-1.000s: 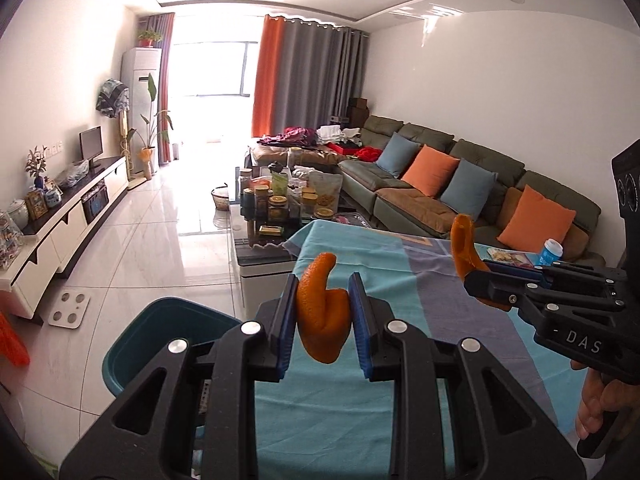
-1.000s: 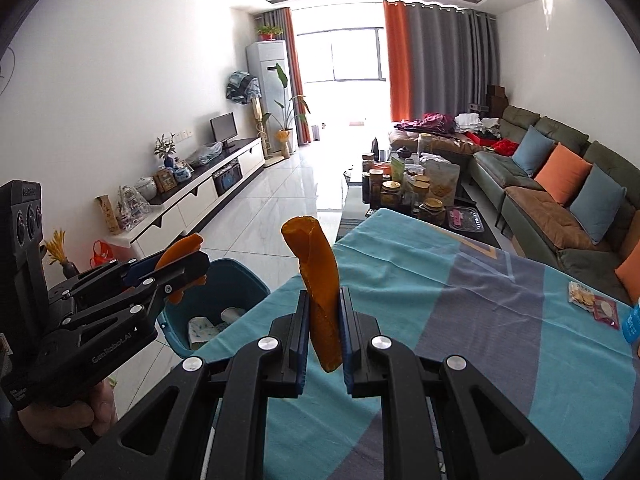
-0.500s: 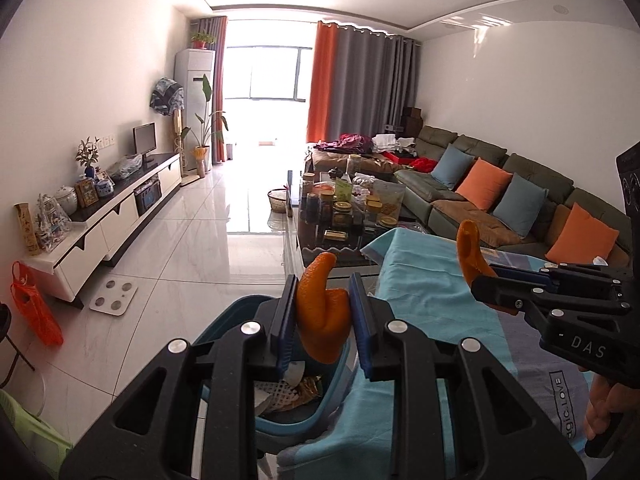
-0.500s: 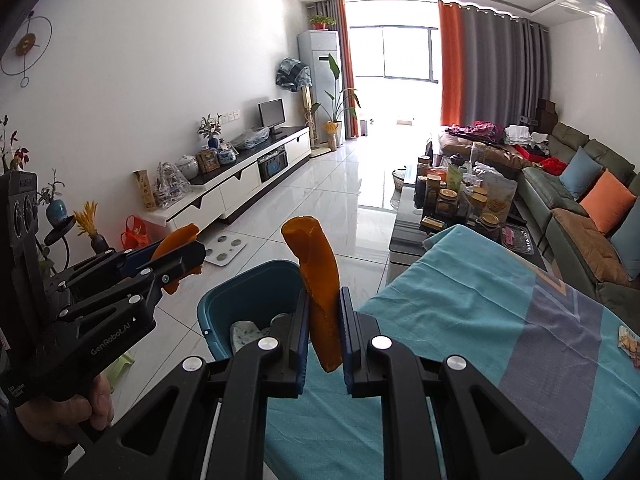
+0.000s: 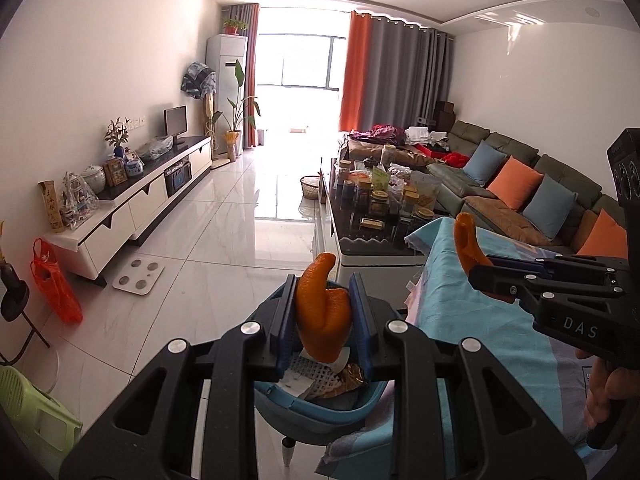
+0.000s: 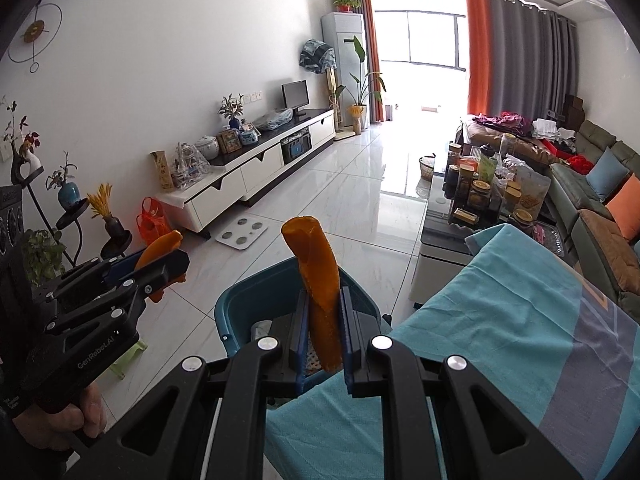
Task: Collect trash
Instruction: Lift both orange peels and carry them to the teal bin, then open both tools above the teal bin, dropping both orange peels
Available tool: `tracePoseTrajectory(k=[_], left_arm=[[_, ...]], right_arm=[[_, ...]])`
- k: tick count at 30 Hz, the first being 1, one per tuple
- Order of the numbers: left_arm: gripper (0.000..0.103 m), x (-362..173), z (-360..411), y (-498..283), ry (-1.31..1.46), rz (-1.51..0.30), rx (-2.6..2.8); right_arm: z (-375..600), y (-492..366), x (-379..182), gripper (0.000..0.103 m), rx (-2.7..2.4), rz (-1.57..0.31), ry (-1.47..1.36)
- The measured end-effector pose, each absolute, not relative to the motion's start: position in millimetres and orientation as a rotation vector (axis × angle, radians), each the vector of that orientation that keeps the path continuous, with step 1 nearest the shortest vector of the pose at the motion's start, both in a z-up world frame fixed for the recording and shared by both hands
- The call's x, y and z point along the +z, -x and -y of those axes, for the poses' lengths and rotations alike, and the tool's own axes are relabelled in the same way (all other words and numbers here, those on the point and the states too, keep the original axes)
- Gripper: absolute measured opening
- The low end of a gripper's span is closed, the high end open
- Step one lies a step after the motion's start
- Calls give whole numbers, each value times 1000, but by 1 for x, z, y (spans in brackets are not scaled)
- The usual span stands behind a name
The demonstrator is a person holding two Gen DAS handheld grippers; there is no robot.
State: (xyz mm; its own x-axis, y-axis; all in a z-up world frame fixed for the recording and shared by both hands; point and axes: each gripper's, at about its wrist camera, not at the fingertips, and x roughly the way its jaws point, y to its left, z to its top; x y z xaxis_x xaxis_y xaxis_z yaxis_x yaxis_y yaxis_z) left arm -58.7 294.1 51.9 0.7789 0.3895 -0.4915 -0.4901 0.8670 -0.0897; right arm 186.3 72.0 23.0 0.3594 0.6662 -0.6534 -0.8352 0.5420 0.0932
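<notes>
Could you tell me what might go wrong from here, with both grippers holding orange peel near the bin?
1. The right gripper pinches its long peel strip only near the lower end, so it may tip out early.
2. The teal bin sits tight against the tablecloth; a peel released late could land on the cloth.
3. The left gripper and its curled peel could crowd the right over the small opening.

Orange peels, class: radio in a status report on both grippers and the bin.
Left gripper shut on a curled orange peel. Right gripper shut on a long peel strip. Teal bin below both, part full. Nothing in the way.
</notes>
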Motion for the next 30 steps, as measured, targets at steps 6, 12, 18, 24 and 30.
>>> tracePoseTrajectory(k=[6,12,18,24,30], left_arm=[[26,23,-311,38,248,-549,486],[26,-11,-328,17,276,-622,479],[27,-57,-341,-25,300,-713,466],[27,-99,-349,-68,316,-794,454],[36,-123,-355,-98,320,-836,458]], right_arm=[[-97,-197,5,13,989,-754,316],[-119,-210,-19,13,992,-827,353],[-145,-220,-49,13,994,-918,407],[-165,-233,-74,14,983,-999,440],[-179,-240,-88,20,964,-1047,465]])
